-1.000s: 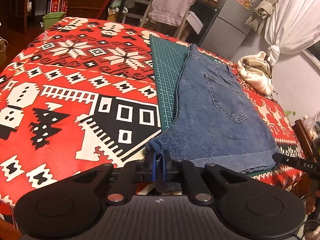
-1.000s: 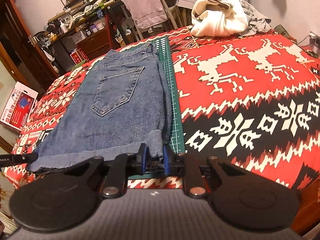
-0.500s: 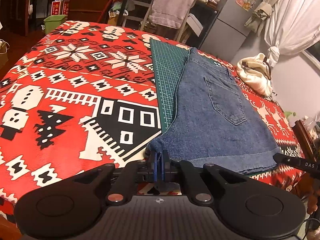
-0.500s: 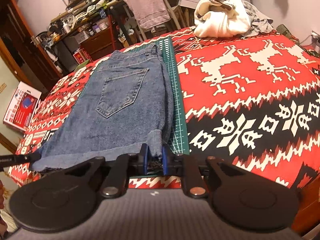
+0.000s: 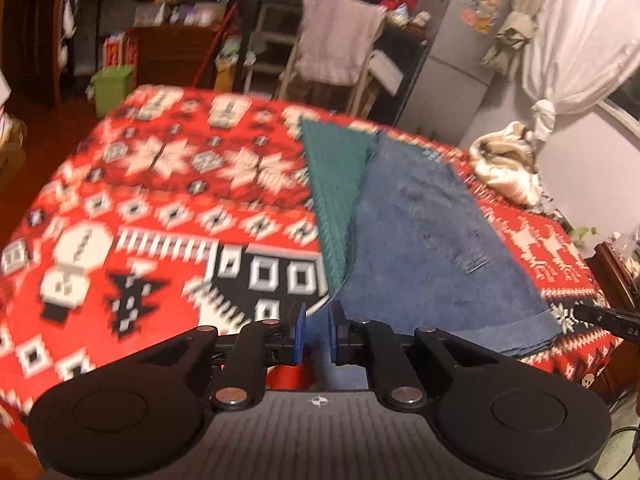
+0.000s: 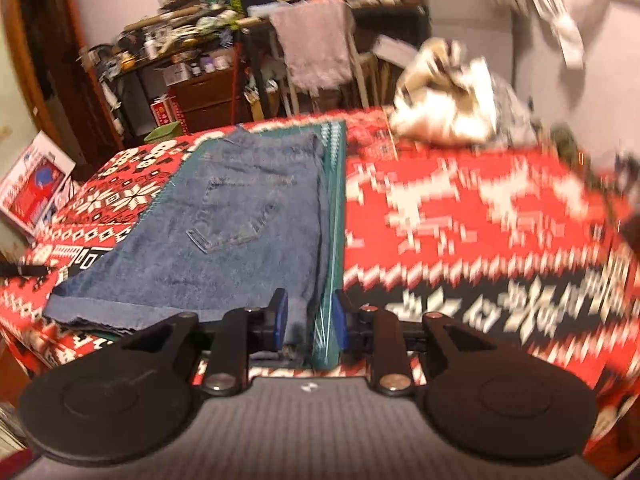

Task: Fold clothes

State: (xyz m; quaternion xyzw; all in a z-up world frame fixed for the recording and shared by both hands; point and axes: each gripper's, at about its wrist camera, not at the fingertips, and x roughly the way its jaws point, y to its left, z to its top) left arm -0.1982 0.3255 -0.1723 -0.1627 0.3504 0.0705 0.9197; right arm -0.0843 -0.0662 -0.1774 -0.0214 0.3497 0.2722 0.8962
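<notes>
We see the denim shorts (image 5: 432, 248) lying folded and flat on a green cutting mat (image 5: 334, 184), back pocket up, with the hem toward the near edge of the tabletop (image 5: 140, 208). From the right wrist view, the shorts (image 6: 224, 240) cover most of the mat (image 6: 335, 216), leaving a narrow green strip bare along their right side and a sliver along their left.

We note the left claw (image 5: 318, 332) at the near left corner of the hem. Its blue pads stand apart with a small gap, and blue cloth shows in that gap; motion blur keeps us from telling whether the pads touch it. The right claw (image 6: 308, 326) sits at the near right corner, its pads set wider apart. Between them we see the dark corner of the hem and the mat's edge, with no pad pressing on either.

The tabletop is covered in a red, white and black patterned cloth with snowflake and reindeer figures. A crumpled cream garment (image 6: 444, 112) lies on the far right corner of it, well apart from the shorts. The tip of the other claw shows as a dark bar at the edge of each view.

Beyond the tabletop we record a chair with a pinkish towel (image 5: 336, 48) draped over its back, cluttered shelves, a green bin (image 5: 112, 84) on the floor, and a knotted white curtain (image 5: 572, 56). Both views are blurred.
</notes>
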